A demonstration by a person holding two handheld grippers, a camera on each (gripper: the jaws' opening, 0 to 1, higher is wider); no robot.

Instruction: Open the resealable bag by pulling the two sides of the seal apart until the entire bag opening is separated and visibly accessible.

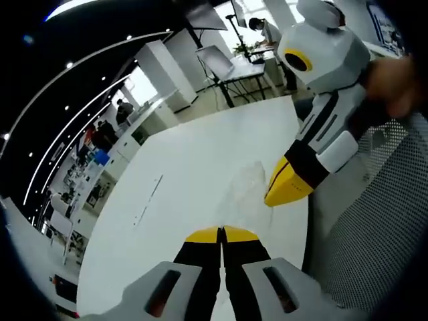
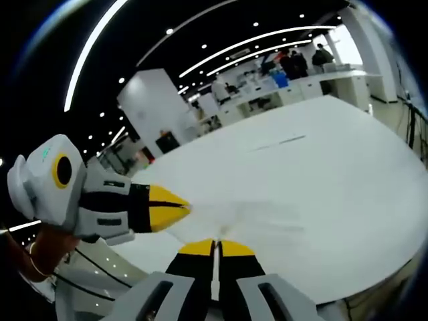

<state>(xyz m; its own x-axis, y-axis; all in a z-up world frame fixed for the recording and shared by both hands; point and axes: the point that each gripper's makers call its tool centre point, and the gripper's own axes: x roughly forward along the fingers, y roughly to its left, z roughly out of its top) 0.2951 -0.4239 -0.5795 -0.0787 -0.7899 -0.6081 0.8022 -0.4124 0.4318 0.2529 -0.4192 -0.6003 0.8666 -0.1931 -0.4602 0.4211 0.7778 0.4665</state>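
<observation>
Bag (image 1: 246, 179), clear and resealable, lies flat on the white table (image 1: 174, 194); contents can't be made out. Left gripper (image 1: 221, 233) pinched on its edge, right gripper (image 2: 215, 247) clamped on it too.
</observation>
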